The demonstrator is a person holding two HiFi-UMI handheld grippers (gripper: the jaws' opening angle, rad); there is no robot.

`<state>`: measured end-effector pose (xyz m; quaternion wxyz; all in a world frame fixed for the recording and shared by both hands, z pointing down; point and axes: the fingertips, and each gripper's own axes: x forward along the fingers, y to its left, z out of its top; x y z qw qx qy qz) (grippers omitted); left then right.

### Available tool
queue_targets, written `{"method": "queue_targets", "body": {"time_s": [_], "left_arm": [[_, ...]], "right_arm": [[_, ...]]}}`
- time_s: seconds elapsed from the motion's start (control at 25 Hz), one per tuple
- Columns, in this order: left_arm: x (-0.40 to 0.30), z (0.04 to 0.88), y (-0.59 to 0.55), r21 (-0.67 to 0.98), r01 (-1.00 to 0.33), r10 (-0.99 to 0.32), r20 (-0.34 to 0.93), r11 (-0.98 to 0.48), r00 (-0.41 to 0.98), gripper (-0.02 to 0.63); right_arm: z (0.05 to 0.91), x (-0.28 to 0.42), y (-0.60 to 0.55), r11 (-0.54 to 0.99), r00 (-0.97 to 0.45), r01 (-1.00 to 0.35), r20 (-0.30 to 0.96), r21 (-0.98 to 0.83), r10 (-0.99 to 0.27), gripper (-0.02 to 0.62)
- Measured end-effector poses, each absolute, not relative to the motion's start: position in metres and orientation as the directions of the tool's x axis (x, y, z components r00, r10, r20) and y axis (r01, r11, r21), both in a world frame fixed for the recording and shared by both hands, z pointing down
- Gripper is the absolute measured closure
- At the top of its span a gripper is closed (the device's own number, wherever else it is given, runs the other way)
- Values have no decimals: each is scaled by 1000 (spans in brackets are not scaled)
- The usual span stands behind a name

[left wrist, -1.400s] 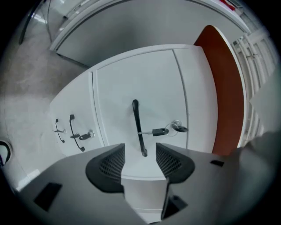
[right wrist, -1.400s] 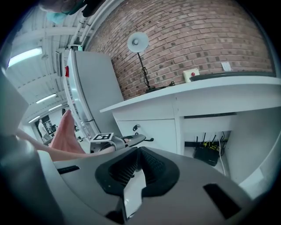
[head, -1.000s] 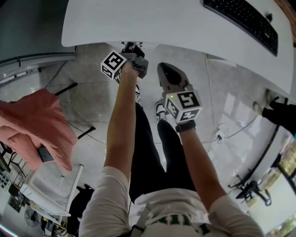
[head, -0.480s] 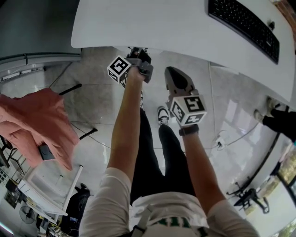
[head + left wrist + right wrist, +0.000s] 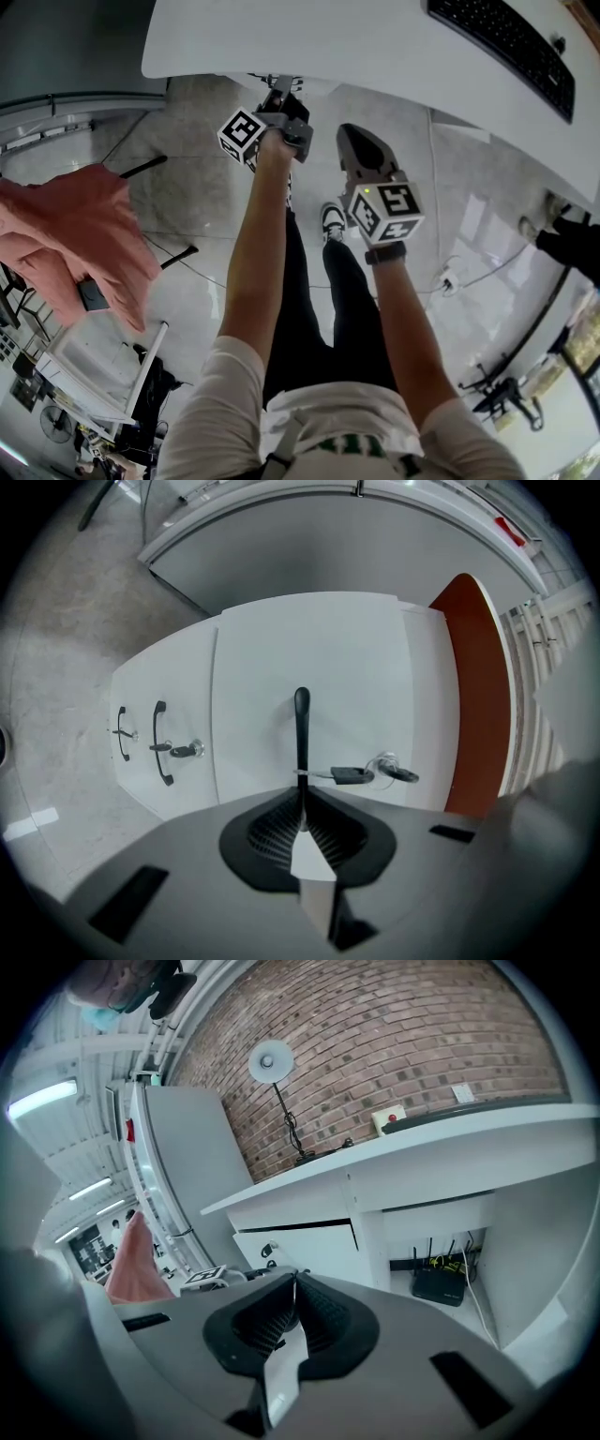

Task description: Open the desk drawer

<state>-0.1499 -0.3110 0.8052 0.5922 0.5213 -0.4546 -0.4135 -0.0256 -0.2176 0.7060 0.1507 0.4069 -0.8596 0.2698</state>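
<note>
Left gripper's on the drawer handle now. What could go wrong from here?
1. The left gripper, its jaws just closed, pinches a thin black handle; the grip may slip on the pull.
2. A key sits in the lock beside the handle. I cannot tell whether the drawer is locked; pulling hard could then strain it.
3. The key ring hangs close by and could snag.

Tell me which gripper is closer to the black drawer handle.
Left. The left gripper is on the drawer handle, its jaws just closing onto one end of it. The right gripper hangs beside it, shut and empty, back from the drawer front.
</note>
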Motion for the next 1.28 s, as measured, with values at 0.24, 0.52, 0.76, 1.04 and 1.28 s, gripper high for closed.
{"method": "queue_targets", "body": {"time_s": [0.24,0.52,0.76,1.04,1.28], "left_arm": [[-149,805,-297,994,23,-968,102,110,228,588],[-149,806,-277,992,39,-970,111,122,215,588],[-146,806,-257,993,34,-969,107,117,221,588],[-146,805,-246,992,36,-969,108,118,220,588],[-144,804,-239,991,61,-976,103,116,190,589]], "right_arm": [[707,-21,-206,537,-622,-780,492,-322,-609,589],[697,-27,-200,550,-641,-766,464,-333,-612,589],[696,-27,-192,551,-641,-766,462,-331,-614,589],[696,-28,-189,556,-642,-765,459,-326,-614,589],[698,-32,-184,556,-646,-762,463,-333,-607,589]]}}
